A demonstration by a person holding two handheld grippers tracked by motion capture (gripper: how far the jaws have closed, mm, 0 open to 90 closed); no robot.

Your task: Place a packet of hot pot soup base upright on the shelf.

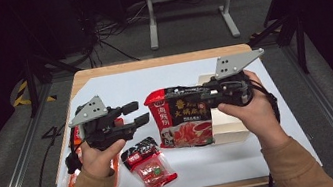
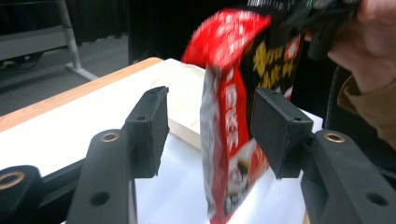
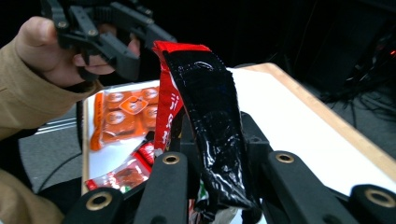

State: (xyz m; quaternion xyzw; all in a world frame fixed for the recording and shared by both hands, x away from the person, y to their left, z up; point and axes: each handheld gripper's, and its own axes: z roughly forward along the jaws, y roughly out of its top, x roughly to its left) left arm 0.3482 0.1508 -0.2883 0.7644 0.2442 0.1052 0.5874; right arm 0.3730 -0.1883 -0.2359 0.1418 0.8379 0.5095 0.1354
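Note:
A red and black instant noodle packet [image 1: 183, 116] hangs upright above the table, held at its top. My right gripper [image 1: 204, 95] is shut on that top edge; in the right gripper view the black jaws [image 3: 217, 140] pinch the packet [image 3: 201, 102]. My left gripper [image 1: 141, 111] stands open just left of the packet. In the left gripper view its pads [image 2: 152, 126] stand apart on either side of the packet's side edge [image 2: 229, 126] without pressing on it.
A pale box [image 1: 230, 124] sits behind the packet on the white mat [image 1: 103, 88]. A small red snack packet [image 1: 148, 167] lies near the front edge. An orange packet [image 1: 70, 184] lies at the table's left edge, under my left forearm.

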